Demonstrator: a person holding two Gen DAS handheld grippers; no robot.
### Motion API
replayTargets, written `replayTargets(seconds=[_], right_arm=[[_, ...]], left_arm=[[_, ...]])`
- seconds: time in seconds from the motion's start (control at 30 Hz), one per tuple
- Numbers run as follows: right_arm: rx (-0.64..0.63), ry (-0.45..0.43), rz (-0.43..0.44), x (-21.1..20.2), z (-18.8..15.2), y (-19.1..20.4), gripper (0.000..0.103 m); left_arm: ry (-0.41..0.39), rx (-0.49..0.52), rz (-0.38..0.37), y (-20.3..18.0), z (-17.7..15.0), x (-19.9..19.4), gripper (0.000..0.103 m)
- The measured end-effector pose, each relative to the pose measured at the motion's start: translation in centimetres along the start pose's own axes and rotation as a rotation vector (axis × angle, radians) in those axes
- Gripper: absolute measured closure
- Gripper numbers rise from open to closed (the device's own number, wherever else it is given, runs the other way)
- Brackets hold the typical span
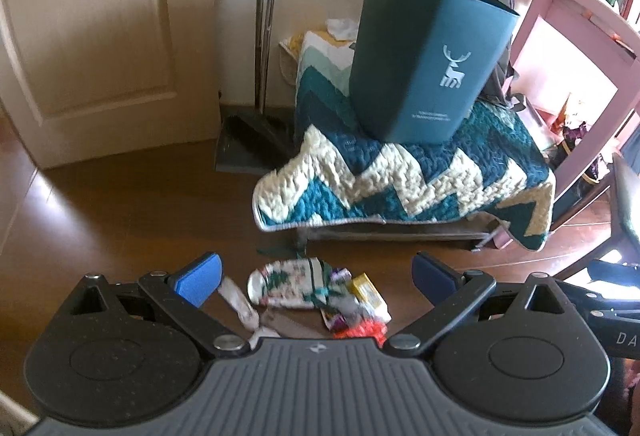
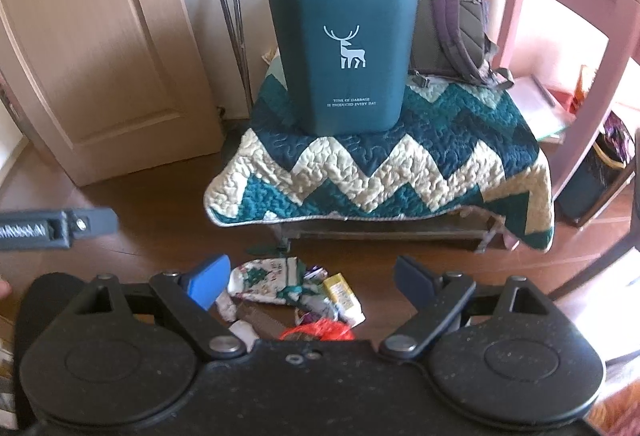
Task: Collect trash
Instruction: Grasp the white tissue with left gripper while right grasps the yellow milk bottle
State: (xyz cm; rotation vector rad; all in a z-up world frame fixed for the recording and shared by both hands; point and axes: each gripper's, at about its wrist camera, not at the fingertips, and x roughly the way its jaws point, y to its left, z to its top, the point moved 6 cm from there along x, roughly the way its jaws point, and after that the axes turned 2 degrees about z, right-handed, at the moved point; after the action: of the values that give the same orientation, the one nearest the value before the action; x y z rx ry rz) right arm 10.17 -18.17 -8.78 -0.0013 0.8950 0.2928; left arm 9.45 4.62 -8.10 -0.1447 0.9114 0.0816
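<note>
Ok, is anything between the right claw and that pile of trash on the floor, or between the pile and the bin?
Nothing visible blocks either. The right claw stands open just above the trash pile. The teal bin stands higher, on the quilt-covered stool, its open top clear, so trash must be lifted up over the quilt edge.

So the bin (image 2: 342, 44) sits on a quilt (image 2: 380, 172) draped over a low stand, backpack (image 2: 440, 4) right behind it against the wall. Trash pile (image 2: 304, 292) is on the floor (image 2: 140, 244) in front of the stand. Door (image 2: 100, 48) off to the left, dustpan (image 1: 248, 144) between door and stand.
</note>
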Motion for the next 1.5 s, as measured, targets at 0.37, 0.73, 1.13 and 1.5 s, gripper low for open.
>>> replayTargets(seconds=[0.37, 0.73, 1.13, 1.5], right_arm=[[-0.159, 0.067, 0.098, 14.9, 1.0, -0.7, 0.014], [-0.181, 0.362, 0.066, 32.7, -4.2, -3.5, 0.014], [-0.262, 0.594, -0.025, 46.5, -11.8, -6.1, 0.017], [-0.277, 0.619, -0.014, 52.7, -13.4, -6.7, 0.017]], left_arm=[[0.086, 0.169, 0.084, 5.4, 4.5, 14.9, 0.001], [0.412, 0.176, 0.111, 15.0, -1.2, 35.0, 0.001], [0.826, -0.176, 0.145, 20.3, -16.3, 50.7, 0.001], [0.85, -0.289, 0.17, 20.6, -19.7, 53.8, 0.001]])
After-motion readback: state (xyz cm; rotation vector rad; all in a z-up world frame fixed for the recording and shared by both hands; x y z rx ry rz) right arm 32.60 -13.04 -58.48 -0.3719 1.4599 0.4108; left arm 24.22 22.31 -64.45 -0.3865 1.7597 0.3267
